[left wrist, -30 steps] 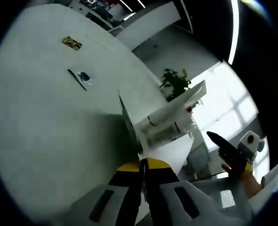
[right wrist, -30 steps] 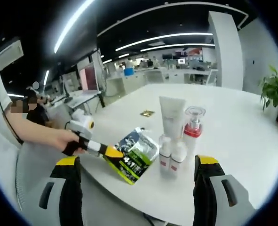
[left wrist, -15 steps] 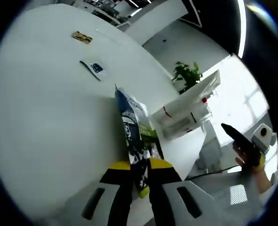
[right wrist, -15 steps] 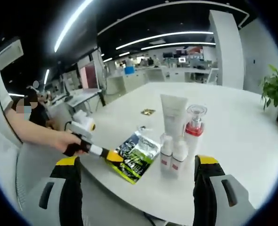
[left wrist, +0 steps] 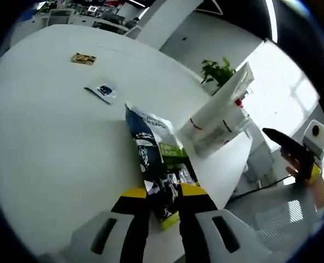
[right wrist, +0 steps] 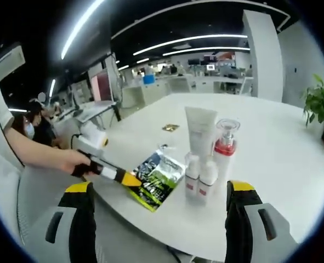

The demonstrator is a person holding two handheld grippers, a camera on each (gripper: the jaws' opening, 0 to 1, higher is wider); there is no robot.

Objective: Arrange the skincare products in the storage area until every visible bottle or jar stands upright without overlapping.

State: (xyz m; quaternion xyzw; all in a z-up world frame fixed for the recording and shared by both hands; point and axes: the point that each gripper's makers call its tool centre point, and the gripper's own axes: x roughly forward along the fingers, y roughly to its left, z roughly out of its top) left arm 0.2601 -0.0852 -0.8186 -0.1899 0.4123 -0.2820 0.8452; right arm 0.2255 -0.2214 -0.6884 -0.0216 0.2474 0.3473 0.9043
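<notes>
In the left gripper view, the left gripper (left wrist: 163,200) has its yellow-tipped fingers (left wrist: 133,194) pinching the near edge of a dark and green printed sachet (left wrist: 153,159), which lies flat on the white surface (left wrist: 46,142) close to its edge. Just beyond the sachet stand the skincare products: a white tube (left wrist: 219,109) and a clear pump bottle with a red collar (left wrist: 239,112), crowded together. Farther off on the surface lie a small blue-and-white packet (left wrist: 102,90) and a small gold packet (left wrist: 83,58). A potted plant (left wrist: 216,71) stands past the surface.

In the right gripper view, the right gripper (right wrist: 159,208) hovers short of the surface with its fingers (right wrist: 239,193) spread wide and nothing between them. Ahead, the white tube (right wrist: 200,131) stands upright, the pump bottle (right wrist: 225,148) just beside it, and two small white bottles (right wrist: 200,178) with red bands stand touching in front. The sachet (right wrist: 156,178) lies to their left, with the left gripper (right wrist: 130,178) clamped on its edge, held by a person's hand (right wrist: 77,163).
</notes>
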